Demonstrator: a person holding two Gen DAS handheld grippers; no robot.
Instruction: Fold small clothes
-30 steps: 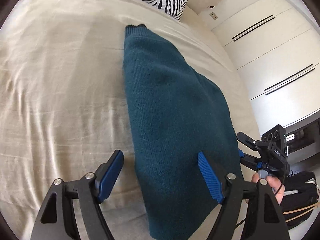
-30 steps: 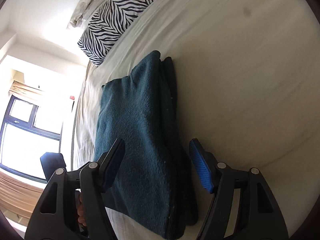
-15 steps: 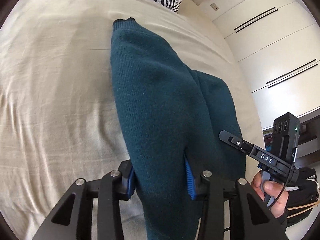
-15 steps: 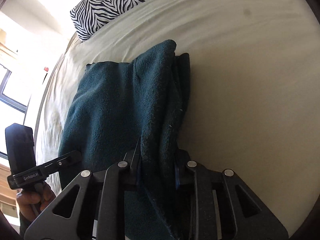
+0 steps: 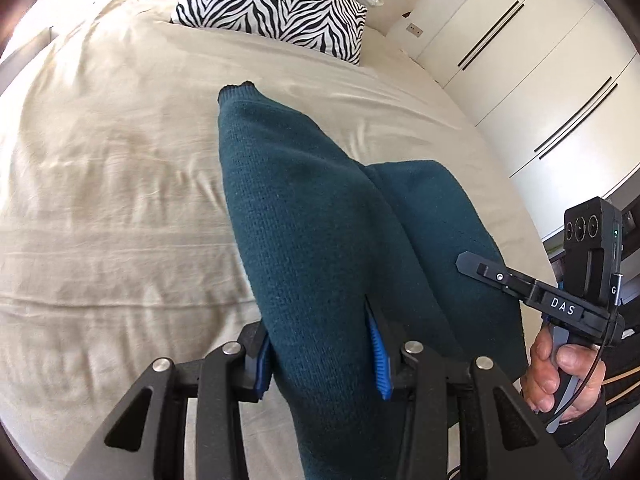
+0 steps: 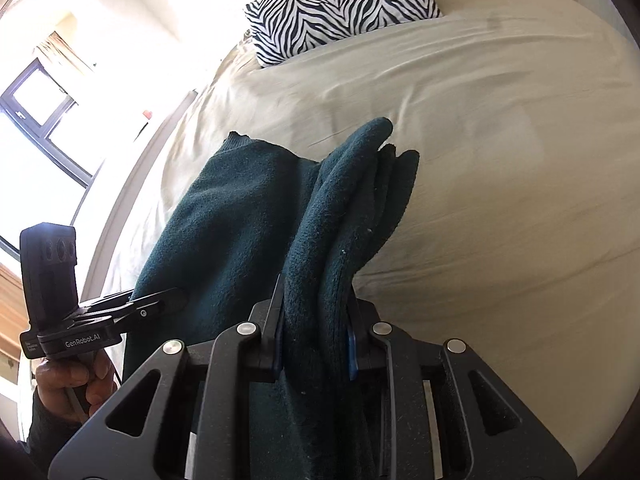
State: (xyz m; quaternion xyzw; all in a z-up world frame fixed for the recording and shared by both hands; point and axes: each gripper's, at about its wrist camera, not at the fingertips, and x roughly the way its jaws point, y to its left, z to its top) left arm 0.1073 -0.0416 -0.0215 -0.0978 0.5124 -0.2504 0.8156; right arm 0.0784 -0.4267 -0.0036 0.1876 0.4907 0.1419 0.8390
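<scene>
A dark teal knit sweater (image 5: pixel 312 216) is folded into a long strip on the beige bed (image 5: pixel 112 200). My left gripper (image 5: pixel 322 354) is shut on its near left edge, the cloth bunched between the blue pads (image 5: pixel 378 360). My right gripper (image 6: pixel 314 340) is shut on the near right edge of the sweater (image 6: pixel 240 216), where several layers stack. Both near corners are raised off the bed; the far end still lies on it. Each gripper shows in the other's view, the right one in the left wrist view (image 5: pixel 500 276) and the left one in the right wrist view (image 6: pixel 152 304).
A zebra-print pillow (image 5: pixel 276 4) lies at the head of the bed, also in the right wrist view (image 6: pixel 344 4). White wardrobe doors (image 5: pixel 520 64) stand to the right of the bed. A window (image 6: pixel 36 96) is on the left side.
Both grippers went from open over the sweater's near edge to shut on it. They have since lifted the near end up and pulled it back, so more of the bed and pillow shows.
</scene>
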